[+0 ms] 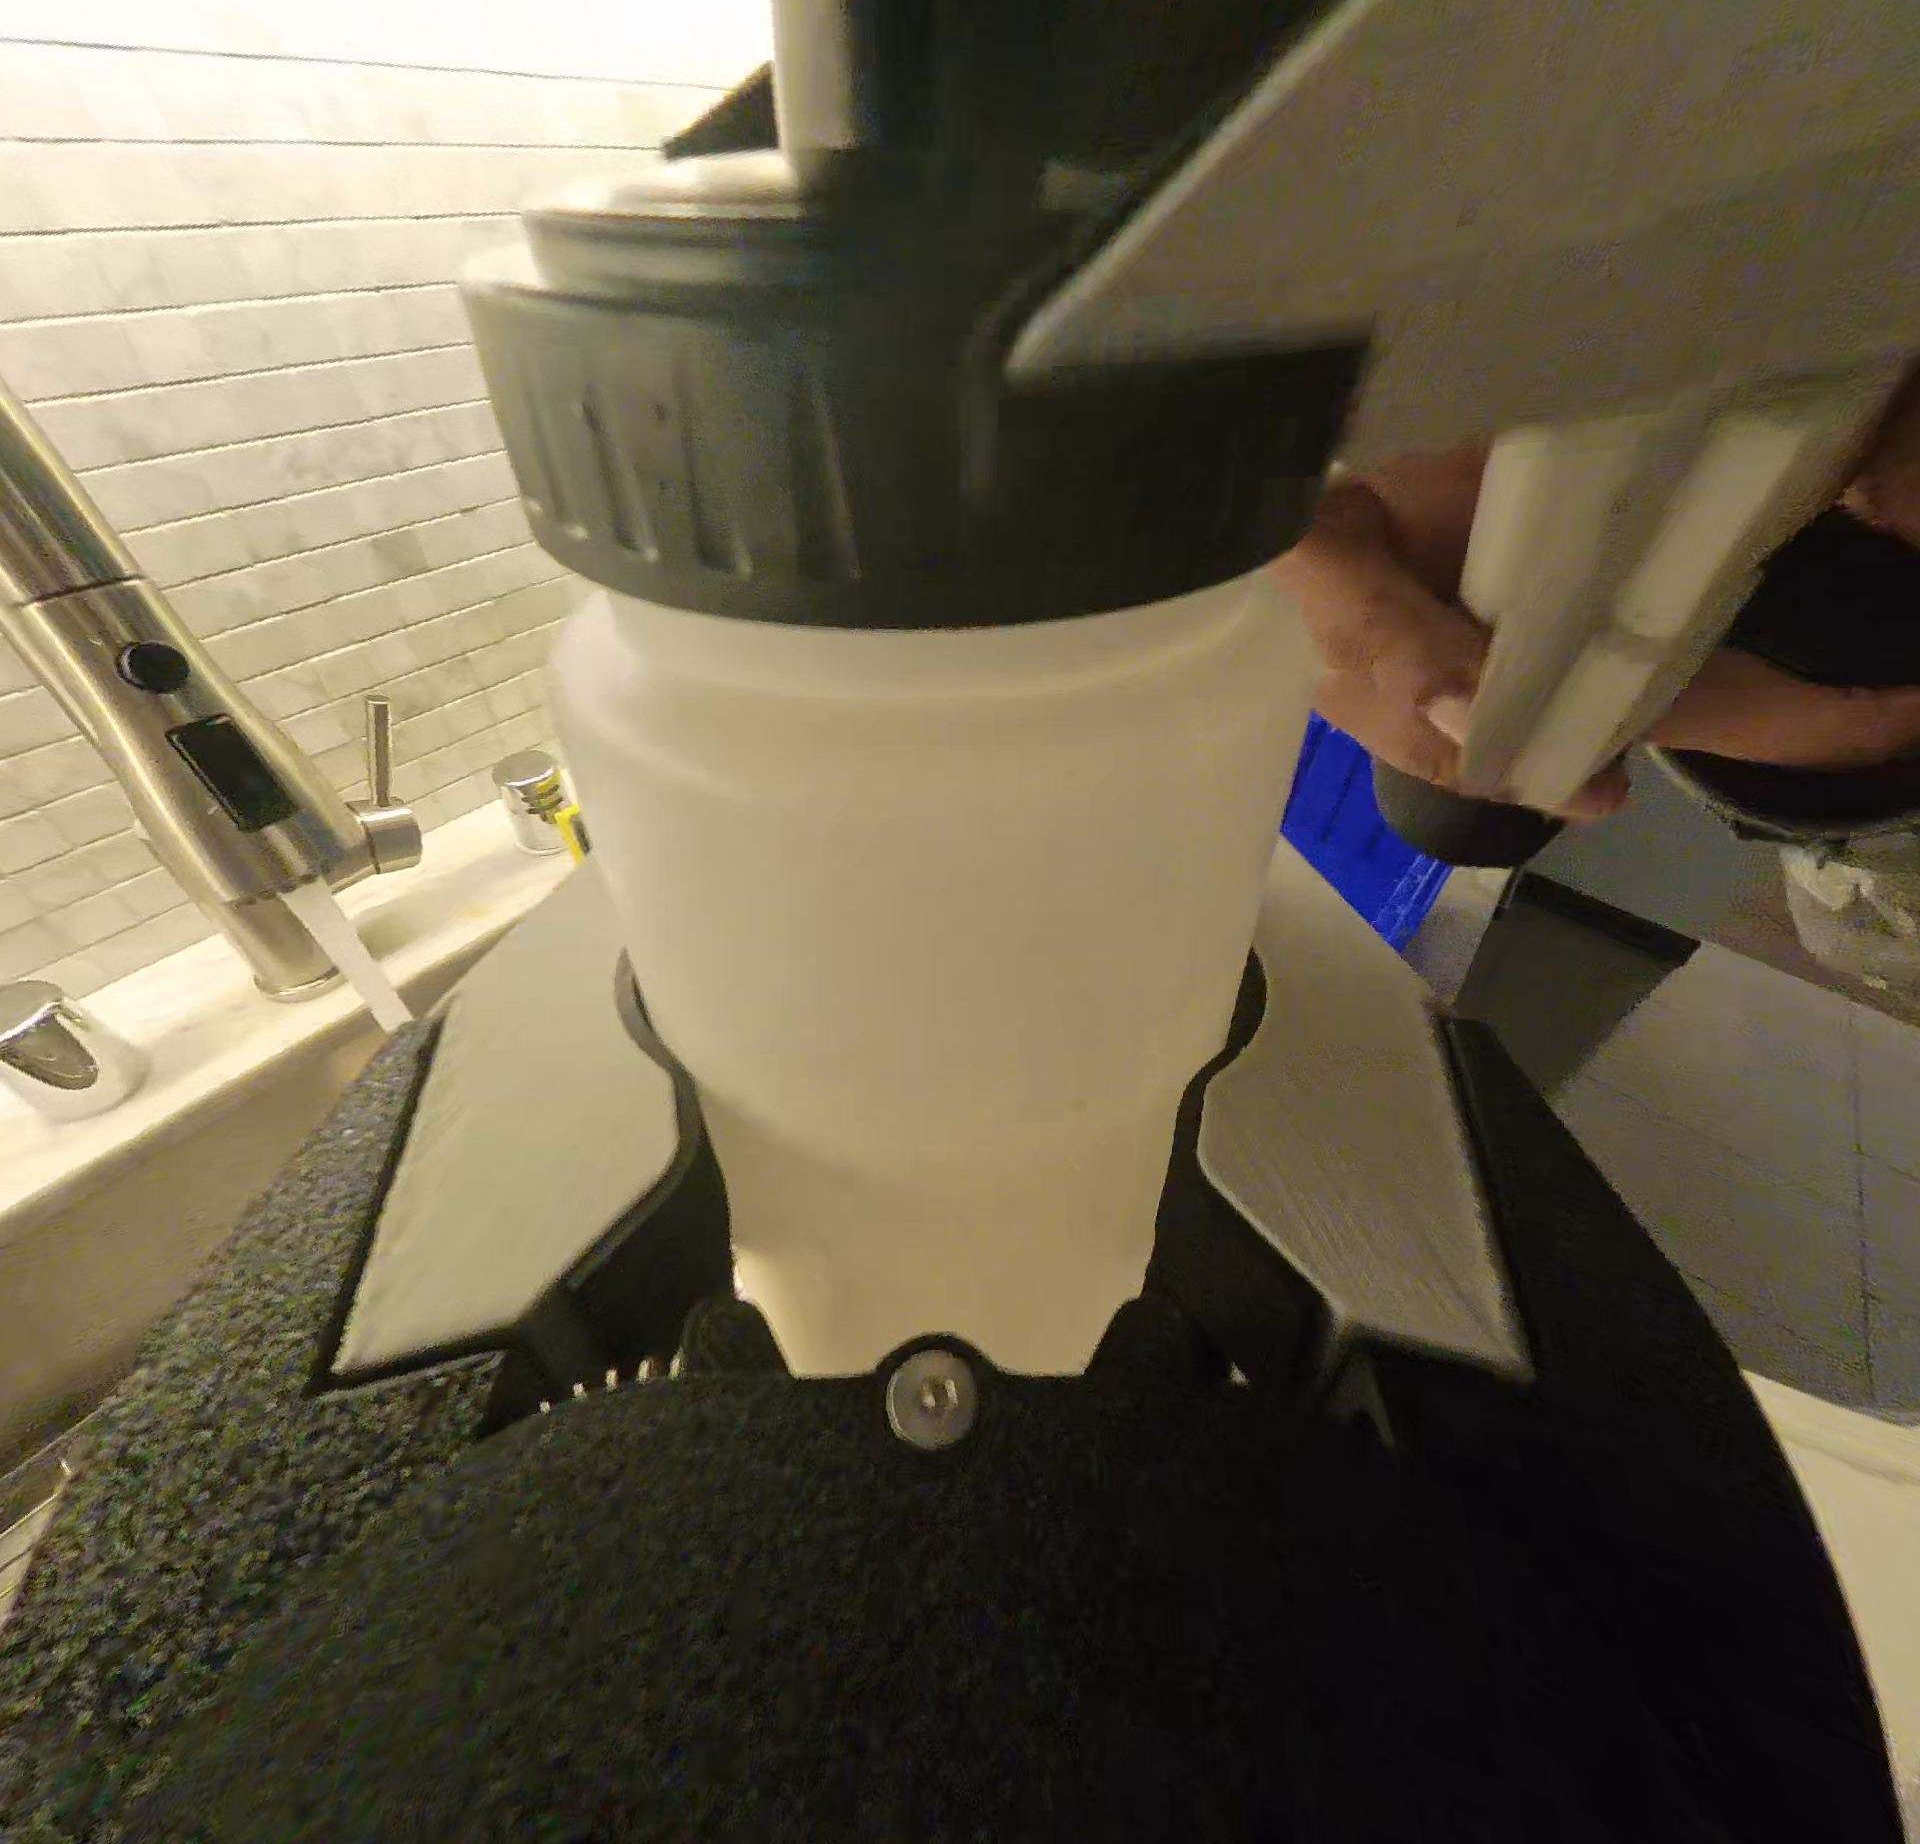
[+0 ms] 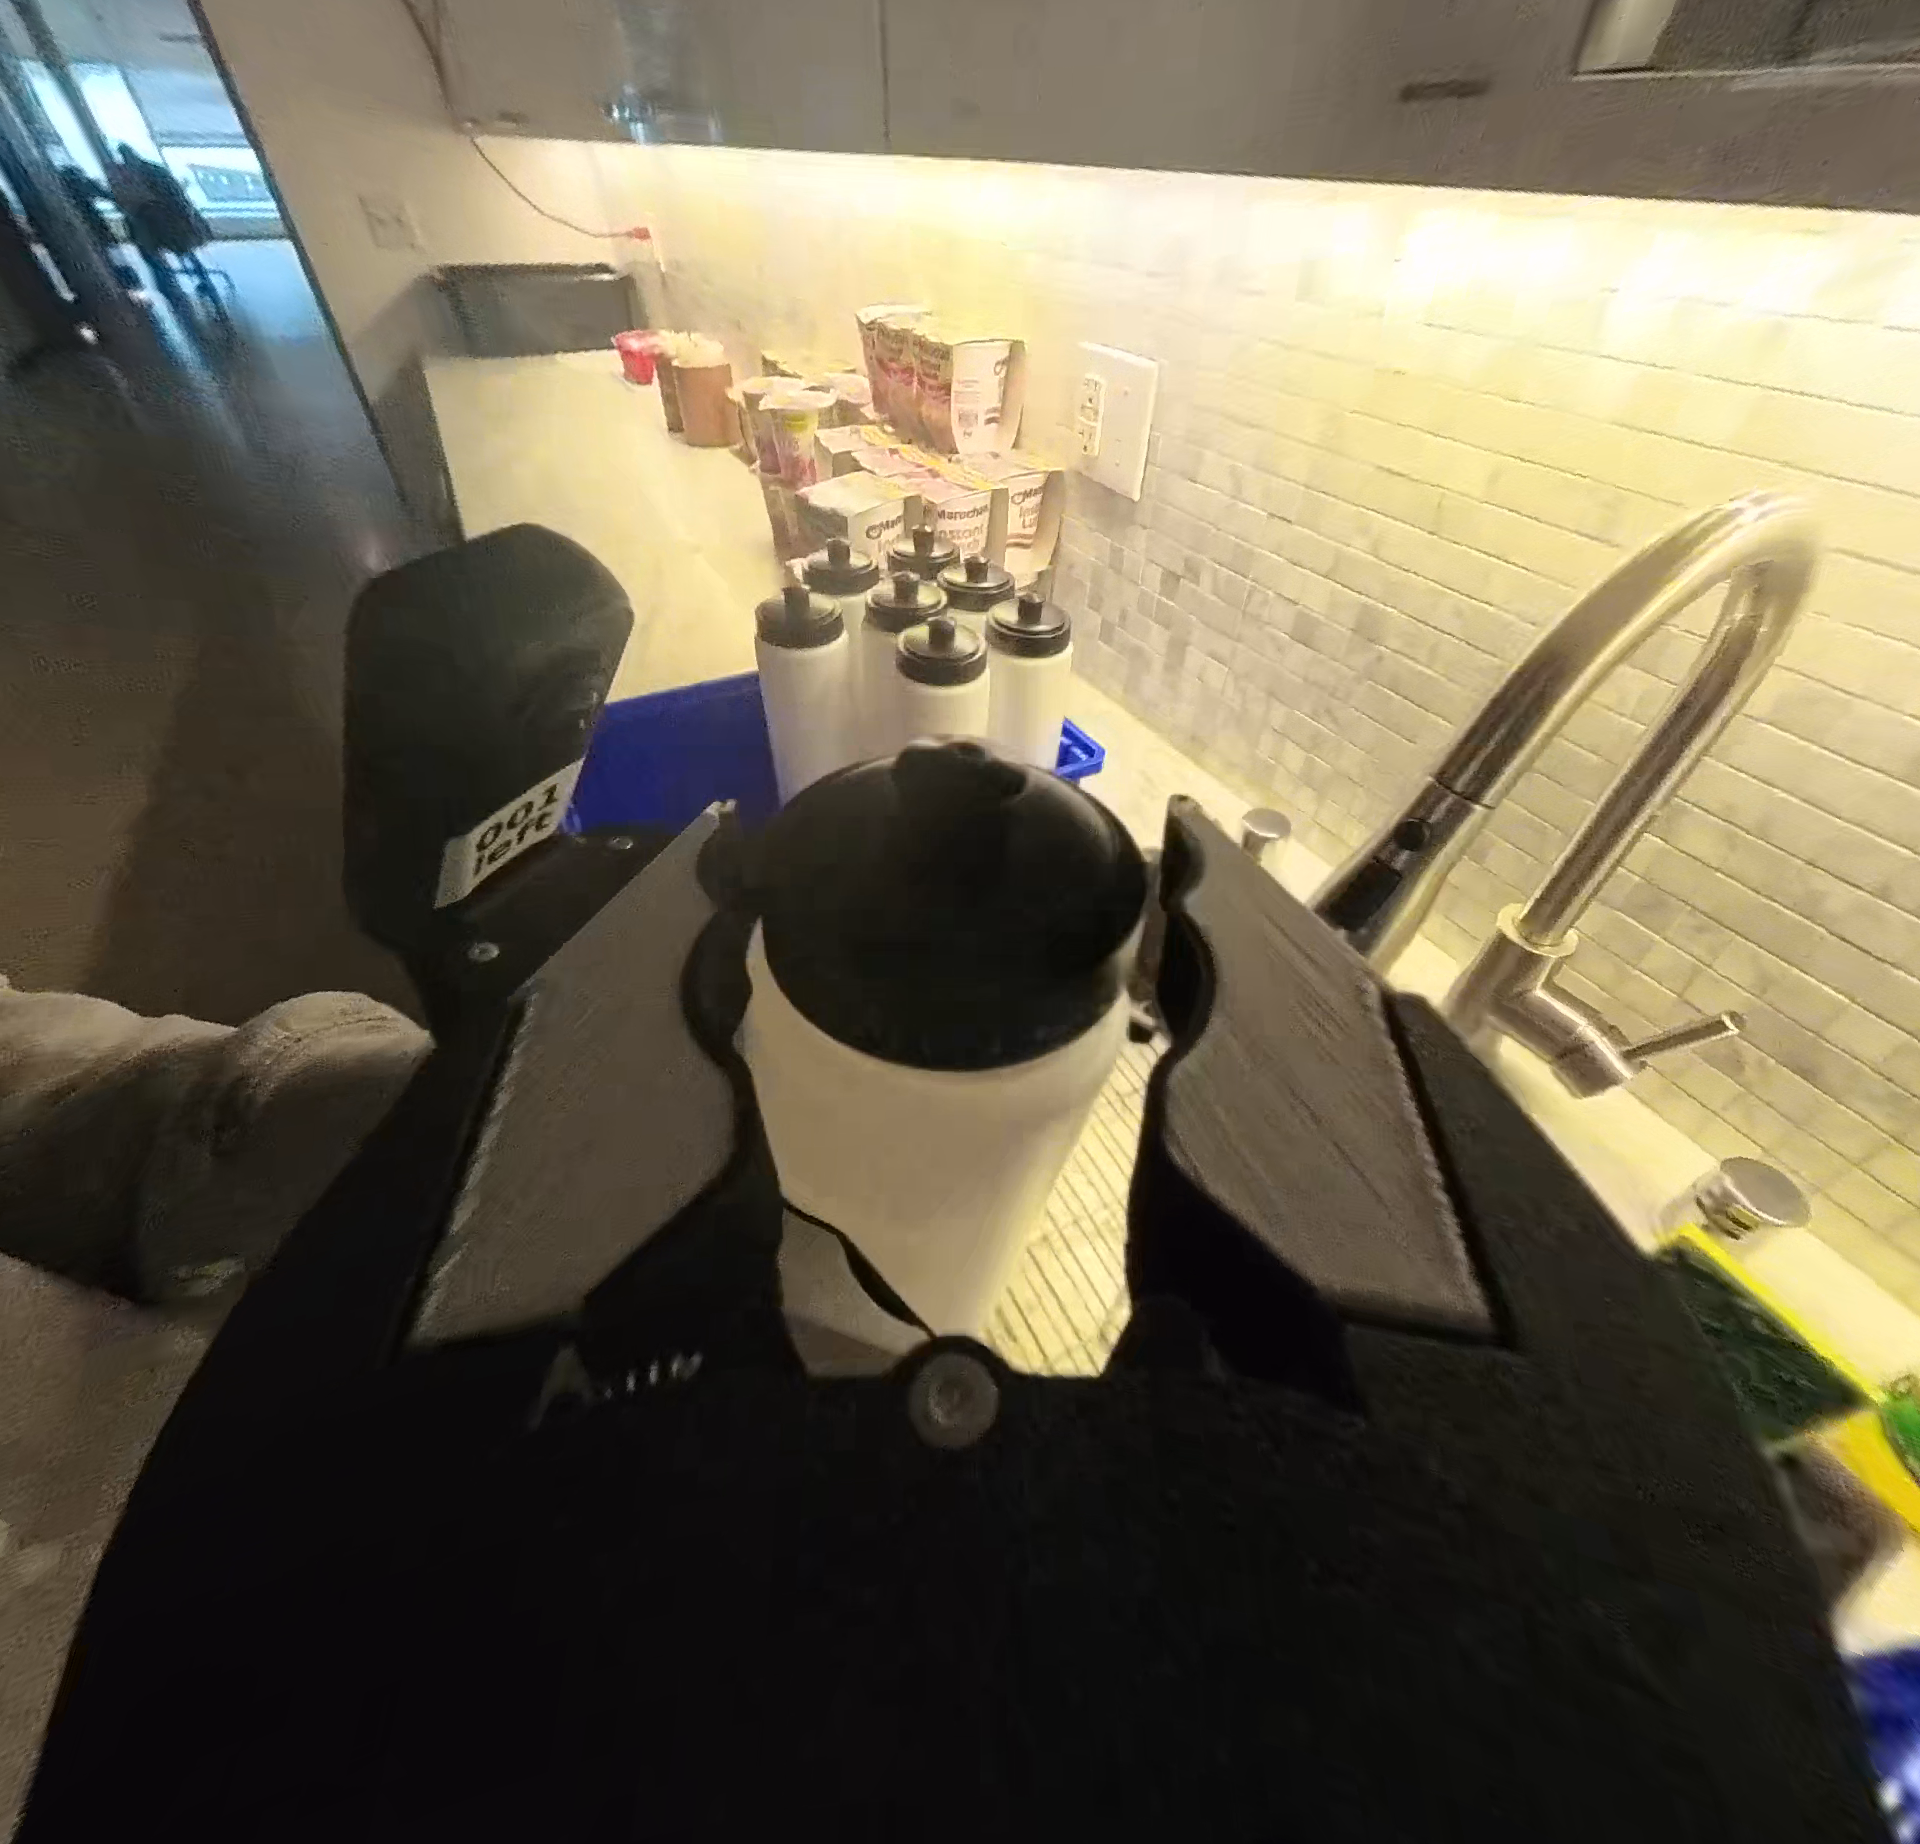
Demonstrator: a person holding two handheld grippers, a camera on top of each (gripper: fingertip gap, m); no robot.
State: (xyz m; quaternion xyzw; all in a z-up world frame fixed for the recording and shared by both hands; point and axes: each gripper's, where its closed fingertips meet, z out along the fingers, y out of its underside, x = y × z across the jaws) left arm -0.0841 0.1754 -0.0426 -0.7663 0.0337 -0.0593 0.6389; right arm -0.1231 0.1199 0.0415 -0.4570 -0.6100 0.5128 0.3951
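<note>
My left gripper [image 1: 940, 994] is shut on the body of a white plastic bottle [image 1: 925, 859] with a black screw cap [image 1: 831, 444], holding it upright over the sink. In the right wrist view the same bottle [image 2: 935, 1150] stands between the fingers of my right gripper [image 2: 940, 921]. Its jaws stand around the black cap [image 2: 935, 911]: the left finger is at the cap and a narrow gap shows on the right. The left gripper's black body [image 2: 478, 745] shows behind. The right gripper's grey finger [image 1: 1455, 236] reaches the cap from the upper right, held by a hand [image 1: 1382, 631].
A steel faucet [image 2: 1621, 734] arches over the sink, whose wire grid [image 2: 1070, 1254] lies below the bottle; the faucet [image 1: 208, 734] is left of the bottle. A blue bin [image 2: 675, 755] holds several capped bottles [image 2: 904, 641]. Noodle cups [image 2: 935, 423] are stacked behind. A sponge [image 2: 1766, 1347] lies at right.
</note>
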